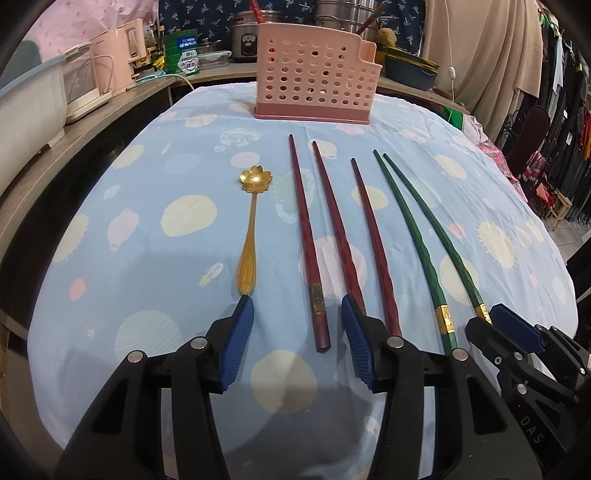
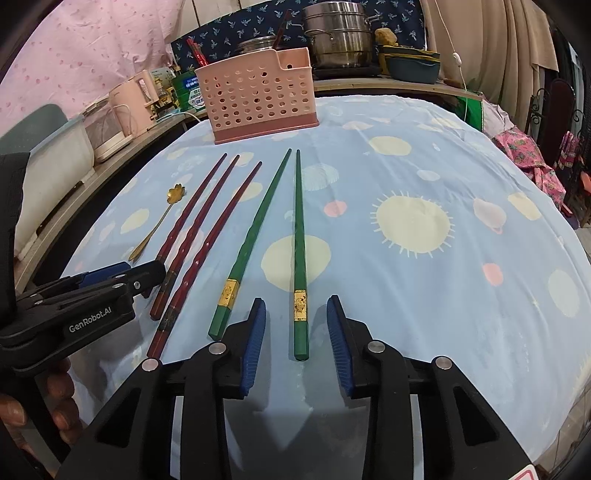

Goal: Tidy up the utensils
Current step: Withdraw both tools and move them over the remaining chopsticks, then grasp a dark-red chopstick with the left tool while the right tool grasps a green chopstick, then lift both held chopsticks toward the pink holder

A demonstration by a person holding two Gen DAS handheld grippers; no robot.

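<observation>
A gold flower-bowl spoon [image 1: 248,236], three dark red chopsticks [image 1: 308,240] and two green chopsticks [image 1: 413,240] lie side by side on the blue patterned cloth [image 1: 155,206]. A pink perforated utensil holder [image 1: 314,77] stands at the table's far end. My left gripper [image 1: 297,306] is open, its fingers either side of the left red chopstick's handle end. My right gripper [image 2: 296,308] is open, straddling the right green chopstick [image 2: 300,258] near its gold band. The holder also shows in the right wrist view [image 2: 258,96].
A side shelf on the left holds a pink kettle [image 1: 118,55] and a white appliance [image 1: 22,107]. Steel pots [image 2: 338,33] and a blue dish [image 2: 412,64] sit behind the holder. Clothes hang at the right.
</observation>
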